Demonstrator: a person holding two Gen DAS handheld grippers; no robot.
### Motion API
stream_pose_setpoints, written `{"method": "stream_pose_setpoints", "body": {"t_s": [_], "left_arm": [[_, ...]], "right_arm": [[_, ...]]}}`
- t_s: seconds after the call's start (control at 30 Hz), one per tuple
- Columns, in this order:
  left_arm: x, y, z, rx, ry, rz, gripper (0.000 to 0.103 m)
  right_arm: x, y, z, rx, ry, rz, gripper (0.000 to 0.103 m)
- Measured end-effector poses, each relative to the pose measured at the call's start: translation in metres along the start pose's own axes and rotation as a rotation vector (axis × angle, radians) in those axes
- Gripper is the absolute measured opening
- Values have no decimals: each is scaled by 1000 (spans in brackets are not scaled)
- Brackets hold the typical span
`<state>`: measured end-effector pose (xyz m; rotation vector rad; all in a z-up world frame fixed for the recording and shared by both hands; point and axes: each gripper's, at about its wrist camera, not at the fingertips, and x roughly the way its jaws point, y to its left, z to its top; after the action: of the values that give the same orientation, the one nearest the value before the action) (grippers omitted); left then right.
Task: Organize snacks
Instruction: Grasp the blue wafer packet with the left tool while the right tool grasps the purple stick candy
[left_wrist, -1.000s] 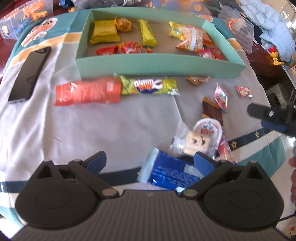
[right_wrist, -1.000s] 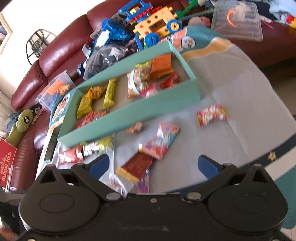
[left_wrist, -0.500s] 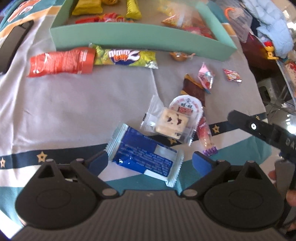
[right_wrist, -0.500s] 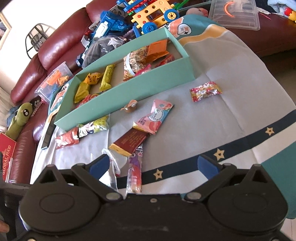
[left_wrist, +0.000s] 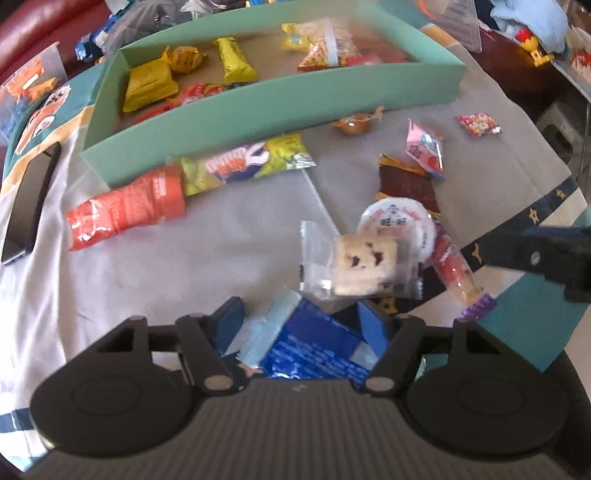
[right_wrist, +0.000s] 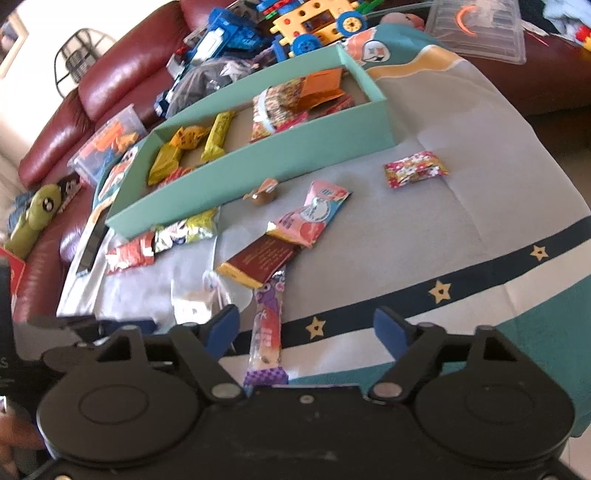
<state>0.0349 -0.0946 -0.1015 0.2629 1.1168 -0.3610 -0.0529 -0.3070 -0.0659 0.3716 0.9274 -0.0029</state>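
A teal box (left_wrist: 258, 103) at the back of the cloth holds several snacks; it also shows in the right wrist view (right_wrist: 258, 162). My left gripper (left_wrist: 299, 325) has its blue fingers around a blue wrapper (left_wrist: 306, 347), closing on it. Just beyond lies a clear-wrapped cake (left_wrist: 364, 266) and a round white cup (left_wrist: 400, 221). My right gripper (right_wrist: 306, 328) is open and empty, low over the cloth beside a purple and red candy stick (right_wrist: 267, 325). It shows as a dark finger (left_wrist: 546, 254) in the left wrist view.
Loose snacks lie before the box: an orange pack (left_wrist: 125, 210), a yellow-green bar (left_wrist: 243, 164), a brown bar (right_wrist: 258, 260), a pink pack (right_wrist: 314, 214), a small red pack (right_wrist: 413, 170), a brown candy (right_wrist: 262, 195). A phone (left_wrist: 31, 199) lies left. Toys and a red sofa (right_wrist: 92, 96) stand behind.
My left gripper has dropped onto the blue wrapper and its fingers have narrowed around it. My right gripper has moved nearer the table's front edge, over the candy stick.
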Motion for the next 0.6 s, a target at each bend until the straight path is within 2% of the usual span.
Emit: {"method": "stream_pose_setpoints", "body": {"t_s": [0.03,0.1,0.27,0.43,0.47,0.5,0.6], "left_arm": [[-1,4,0,-16,-5,-6,68],[-5,13,0,-53,-19,-11,69],[-20,32,-4,-148,-26,-24,82],[-17,37,-13,-247,75,-110,85],[-13,36,-14,-260,95,-133,85],[-10,34,-15,-271,113,-156,87],[-8,23,-14,-247,110,-147,88]], "right_arm": [[2,2,-1,-17,7,0,64],[8,9,-2,-61,27,-8,38],[23,27,1,-113,59,13,36],[35,40,1,-185,48,-14,34],[35,43,0,-216,44,-26,20],[35,44,-2,-235,45,-33,13],[31,37,-6,-213,36,-28,13]]}}
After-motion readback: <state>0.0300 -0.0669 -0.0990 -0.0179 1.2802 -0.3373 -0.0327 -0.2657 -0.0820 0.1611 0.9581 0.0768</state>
